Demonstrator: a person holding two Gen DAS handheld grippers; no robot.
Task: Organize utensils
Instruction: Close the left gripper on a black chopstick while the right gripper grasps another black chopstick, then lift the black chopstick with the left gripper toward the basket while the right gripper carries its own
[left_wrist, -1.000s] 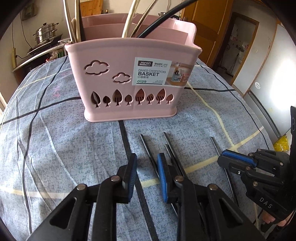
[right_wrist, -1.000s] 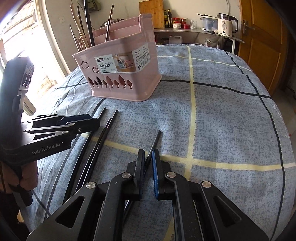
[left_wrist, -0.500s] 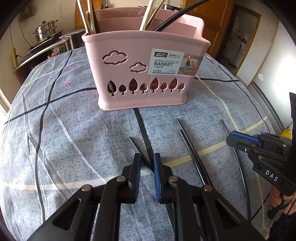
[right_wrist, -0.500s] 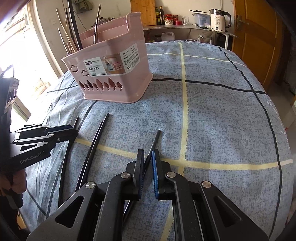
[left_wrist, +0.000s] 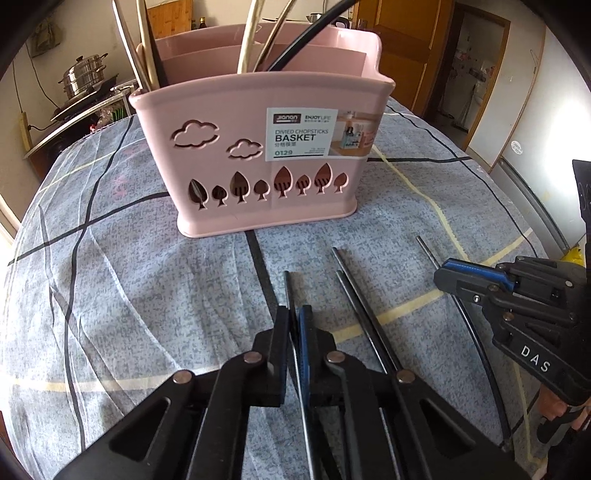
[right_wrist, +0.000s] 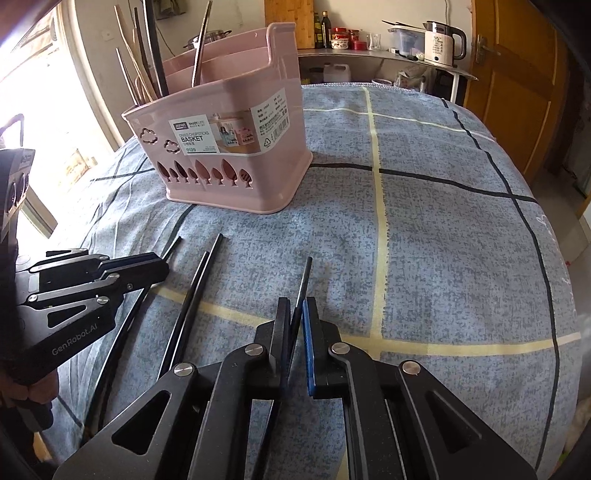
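A pink divided chopstick basket (left_wrist: 258, 166) stands on the table and holds several upright utensils; it also shows in the right wrist view (right_wrist: 229, 155). My left gripper (left_wrist: 293, 314) is shut on a black chopstick (left_wrist: 290, 291) that runs forward between its pads. My right gripper (right_wrist: 295, 310) is shut on another black chopstick (right_wrist: 304, 277), whose tip points at the basket. Two more black chopsticks (left_wrist: 354, 291) lie side by side between the grippers, also seen in the right wrist view (right_wrist: 195, 288). The right gripper's fingers (left_wrist: 465, 280) show at the right of the left wrist view.
The table has a blue-grey cloth (right_wrist: 443, 240) with black and cream lines. A counter with a white kettle (right_wrist: 439, 44) and jars stands behind. A steel pot (left_wrist: 85, 77) sits on a side shelf. A wooden door (right_wrist: 517, 92) is at the right.
My left gripper has closed from open onto the leftmost black chopstick and moved nearer the basket. My right gripper stays shut on its chopstick.
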